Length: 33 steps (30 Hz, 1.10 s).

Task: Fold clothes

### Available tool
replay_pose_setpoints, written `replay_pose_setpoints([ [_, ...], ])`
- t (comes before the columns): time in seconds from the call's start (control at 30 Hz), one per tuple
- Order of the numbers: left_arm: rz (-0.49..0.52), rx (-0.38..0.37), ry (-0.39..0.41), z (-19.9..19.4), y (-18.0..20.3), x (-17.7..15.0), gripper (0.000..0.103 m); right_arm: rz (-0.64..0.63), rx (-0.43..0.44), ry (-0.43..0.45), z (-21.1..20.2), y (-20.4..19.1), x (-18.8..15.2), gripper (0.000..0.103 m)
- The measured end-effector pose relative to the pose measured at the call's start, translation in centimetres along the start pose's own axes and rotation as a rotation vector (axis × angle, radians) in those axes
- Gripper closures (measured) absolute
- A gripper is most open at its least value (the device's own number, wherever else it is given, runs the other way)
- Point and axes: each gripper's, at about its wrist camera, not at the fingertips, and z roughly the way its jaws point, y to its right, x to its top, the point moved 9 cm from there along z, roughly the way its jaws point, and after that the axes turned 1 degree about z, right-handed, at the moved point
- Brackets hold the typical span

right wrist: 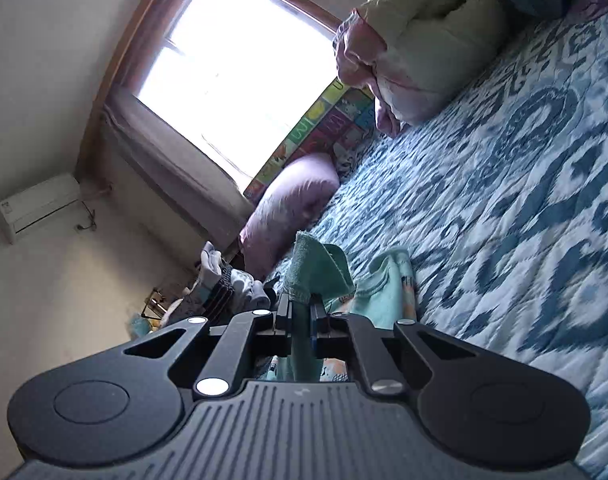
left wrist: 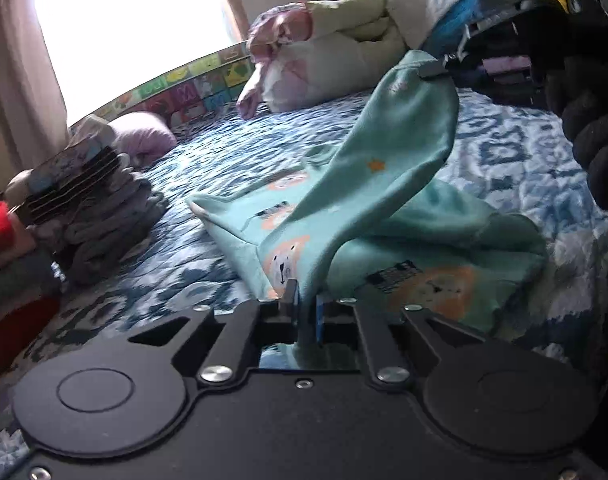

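Note:
A mint-green child's garment (left wrist: 384, 208) with lion prints lies partly on the blue patterned bedspread (left wrist: 231, 152). My left gripper (left wrist: 304, 300) is shut on one edge of it, low near the bed. My right gripper (left wrist: 436, 70) shows at the upper right of the left wrist view, shut on another part of the garment and holding it up, so the cloth stretches between the two. In the right wrist view my right gripper (right wrist: 301, 308) is shut on a green cuff (right wrist: 316, 268), with the rest of the garment (right wrist: 388, 288) hanging below.
A stack of folded clothes (left wrist: 91, 216) stands at the bed's left side. A rolled quilt (left wrist: 344, 56) and a purple pillow (left wrist: 143, 136) lie at the far side by the window. More bedspread (right wrist: 504, 160) stretches to the right.

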Motion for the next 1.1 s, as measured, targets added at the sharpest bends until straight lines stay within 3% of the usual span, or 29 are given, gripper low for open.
replay_pose_setpoints([
  [0.13,0.078,-0.020,-0.008,0.4,1.9,-0.2,0.097,0.010,-0.004,0.010,-1.4,0.8,0.9,0.093],
  [0.53,0.120,-0.064,-0.039,1.2,3.4,-0.9,0.097,-0.006,-0.029,0.006,-4.7,2.1,0.7,0.093],
  [0.6,0.090,-0.093,-0.040,1.1,3.4,-0.9,0.096,-0.008,-0.046,0.005,-4.8,2.3,0.6,0.093],
  [0.67,0.010,-0.201,-0.022,0.4,3.2,-0.2,0.074,0.006,-0.071,-0.002,-4.4,3.1,0.4,0.093],
  [0.73,-0.126,-0.302,0.024,-1.1,0.9,1.1,0.073,0.009,-0.102,-0.001,-3.8,3.8,0.2,0.093],
  [0.87,-0.378,-0.229,0.081,-2.1,-7.1,1.6,0.079,0.051,-0.114,0.027,-3.3,4.7,0.6,0.093],
  [0.93,-0.419,-0.198,0.059,-1.8,-8.6,0.7,0.082,0.049,-0.105,0.032,-3.0,4.5,0.8,0.093],
  [1.1,-0.344,-0.224,-0.003,-1.1,-6.2,-0.2,0.089,0.061,-0.099,0.040,-2.5,4.5,1.0,0.093],
])
